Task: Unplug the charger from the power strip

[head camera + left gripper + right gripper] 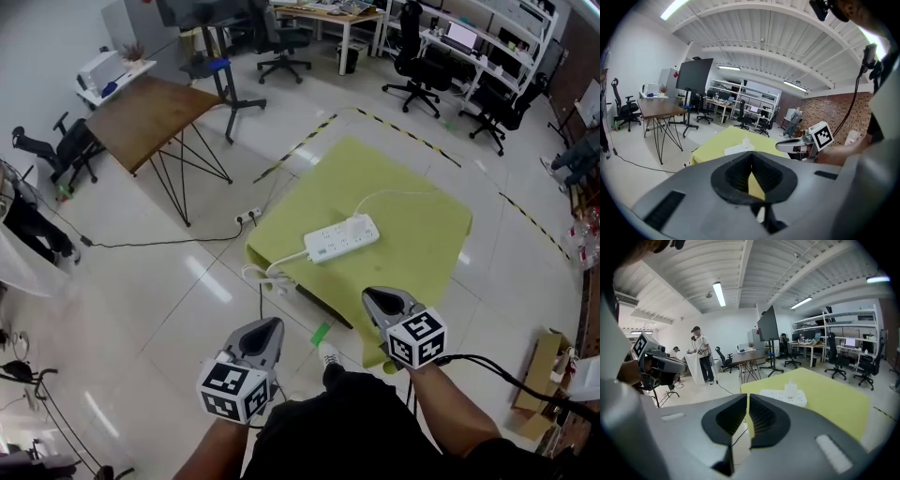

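Observation:
A white power strip [342, 238] lies on a table under a yellow-green cloth [412, 234]. A white charger [791, 388] stands plugged into it near its far end, and a thin white cable curves away over the cloth. In the head view both grippers are at the table's near side, short of the strip. My left gripper [267, 330] hangs over the floor, left of the table's near corner, shut and empty. My right gripper [380, 298] is over the cloth's near edge, also shut and empty. From the left gripper view the strip [736, 150] and charger [746, 142] lie straight ahead.
The strip's own cord drops off the table's left edge toward a floor socket [248, 217]. A wooden table [150, 112] stands at the back left, office chairs and desks behind. Black-yellow tape [412, 136] rings the floor. A cardboard box [544, 375] is at the right. People [701, 355] stand far off.

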A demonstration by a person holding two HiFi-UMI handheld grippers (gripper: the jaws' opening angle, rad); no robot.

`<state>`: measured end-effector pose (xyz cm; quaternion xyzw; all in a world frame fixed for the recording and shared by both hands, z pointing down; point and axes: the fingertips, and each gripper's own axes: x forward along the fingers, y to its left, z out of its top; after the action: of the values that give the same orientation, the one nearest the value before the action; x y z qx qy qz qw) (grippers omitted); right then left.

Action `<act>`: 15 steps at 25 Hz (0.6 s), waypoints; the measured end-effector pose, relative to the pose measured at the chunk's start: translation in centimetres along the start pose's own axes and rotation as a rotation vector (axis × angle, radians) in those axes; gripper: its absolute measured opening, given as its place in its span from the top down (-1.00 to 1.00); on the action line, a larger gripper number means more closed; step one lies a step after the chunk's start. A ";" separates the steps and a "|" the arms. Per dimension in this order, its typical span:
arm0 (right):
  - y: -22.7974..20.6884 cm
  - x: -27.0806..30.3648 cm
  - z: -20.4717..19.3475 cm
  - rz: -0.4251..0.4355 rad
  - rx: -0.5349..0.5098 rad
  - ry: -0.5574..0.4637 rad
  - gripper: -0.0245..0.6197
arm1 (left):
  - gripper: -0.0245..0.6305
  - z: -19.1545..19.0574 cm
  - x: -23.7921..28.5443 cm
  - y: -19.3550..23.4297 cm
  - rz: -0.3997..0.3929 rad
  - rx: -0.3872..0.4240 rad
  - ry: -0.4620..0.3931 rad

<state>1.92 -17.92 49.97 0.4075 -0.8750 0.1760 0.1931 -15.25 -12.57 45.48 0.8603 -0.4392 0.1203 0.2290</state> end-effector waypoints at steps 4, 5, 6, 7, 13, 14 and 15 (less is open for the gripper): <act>-3.0 2.9 0.1 0.002 -0.003 0.016 0.83 | 0.91 1.0 3.8 0.8 0.005 0.004 0.012; -3.9 3.7 0.2 -0.007 -0.002 0.019 0.80 | 0.91 1.2 4.6 1.0 0.008 0.003 0.017; -5.0 4.5 0.2 -0.021 0.001 0.020 0.77 | 0.91 1.3 5.3 1.2 0.012 0.002 0.024; -6.2 5.4 0.3 -0.038 0.005 0.022 0.72 | 0.91 1.4 6.0 1.4 0.016 0.000 0.031; -12.7 11.6 -0.9 -0.109 0.045 0.082 0.34 | 0.91 1.1 8.0 2.9 0.063 -0.014 0.093; -13.7 12.7 -1.2 -0.117 0.049 0.096 0.29 | 0.91 1.0 8.1 3.2 0.075 -0.017 0.104; -14.6 13.6 -1.4 -0.126 0.053 0.108 0.25 | 0.91 0.8 8.1 3.4 0.087 -0.022 0.113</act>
<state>5.52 -34.84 59.90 0.4568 -0.8309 0.2082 0.2401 -13.27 -20.44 49.08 0.8297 -0.4637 0.1739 0.2574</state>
